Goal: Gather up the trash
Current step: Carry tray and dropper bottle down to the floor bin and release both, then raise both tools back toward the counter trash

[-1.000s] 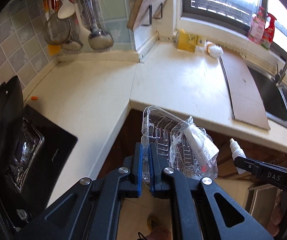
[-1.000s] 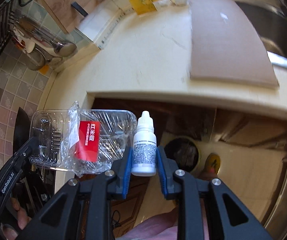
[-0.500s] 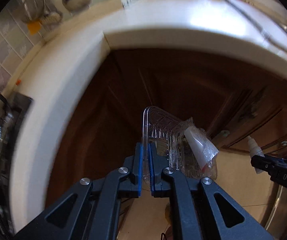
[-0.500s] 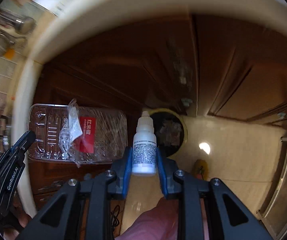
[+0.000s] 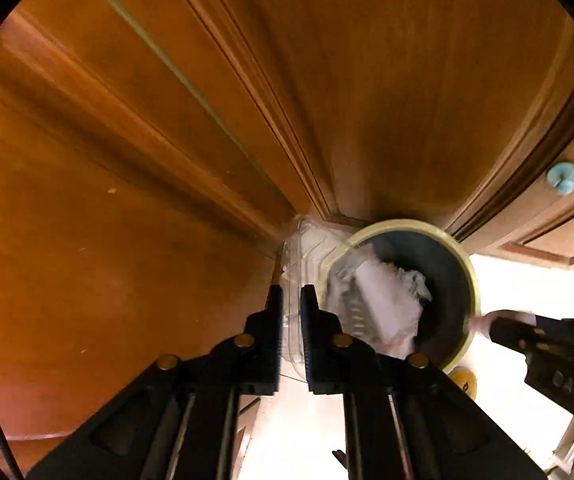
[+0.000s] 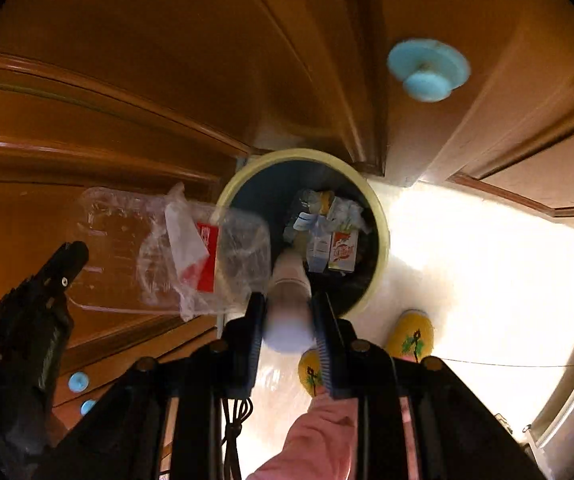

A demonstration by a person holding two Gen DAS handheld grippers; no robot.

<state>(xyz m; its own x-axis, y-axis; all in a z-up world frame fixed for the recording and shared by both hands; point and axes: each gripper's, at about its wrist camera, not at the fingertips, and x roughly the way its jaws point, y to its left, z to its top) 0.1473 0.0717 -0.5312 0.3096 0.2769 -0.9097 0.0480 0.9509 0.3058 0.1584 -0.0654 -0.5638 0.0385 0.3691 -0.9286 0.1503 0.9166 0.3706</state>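
Note:
My left gripper (image 5: 291, 300) has the rim of a clear plastic tray (image 5: 293, 264) between its pads, and the jaws are opening. The tray (image 6: 119, 240), with crumpled film and a red label, tilts over the left rim of the round yellow-rimmed bin (image 6: 383, 240), beside my left gripper (image 6: 73, 250). My right gripper (image 6: 289, 300) is shut on a small white dropper bottle (image 6: 289, 280), held nose-down above the bin's near edge. In the left wrist view the bin (image 5: 471, 280) lies just right of my fingers, and the right gripper (image 5: 499, 326) enters from the right.
Brown wooden cabinet doors (image 5: 127, 160) rise right behind the bin, with pale blue knobs (image 6: 427, 70). Cartons and crumpled paper (image 6: 331, 236) lie inside the bin. A person's yellow slippers (image 6: 409, 334) and a pink garment (image 6: 319, 432) are on the pale floor (image 6: 467, 260) near it.
Both grippers have dropped from counter height down in front of the cabinets to just above the bin, carrying the tray and the bottle. The counter has left both views.

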